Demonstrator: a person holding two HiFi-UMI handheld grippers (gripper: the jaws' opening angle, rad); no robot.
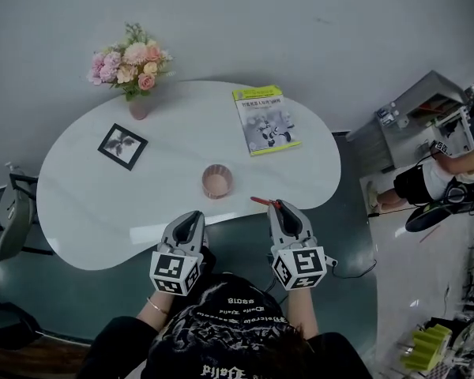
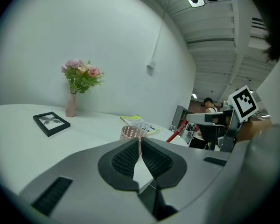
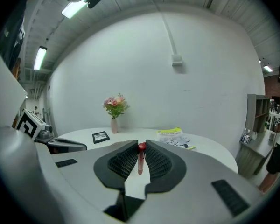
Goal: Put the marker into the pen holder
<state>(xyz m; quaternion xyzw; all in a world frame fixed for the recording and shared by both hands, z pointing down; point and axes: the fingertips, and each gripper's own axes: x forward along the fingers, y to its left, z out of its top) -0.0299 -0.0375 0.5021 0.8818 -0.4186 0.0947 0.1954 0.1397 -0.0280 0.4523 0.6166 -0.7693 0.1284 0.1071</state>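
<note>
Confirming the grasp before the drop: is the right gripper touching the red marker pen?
Touching. The right gripper view shows the right gripper shut on the slim red marker pen, with both jaws pressing against its sides.

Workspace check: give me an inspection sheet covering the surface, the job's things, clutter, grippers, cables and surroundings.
Surface: white rounded table, no spills seen.
Job's things: red marker held in the air by the table's near edge; pink mesh pen holder upright mid-table, nothing seen inside.
Clutter: flower vase, picture frame and booklet, all on the far half.
Grippers: left gripper shut, nothing between its jaws; right gripper shut on the marker.
Cables: what looks like a dark cable on the floor, right of the table.
Surroundings: chair at left; grey cabinet and a person at right.
</note>
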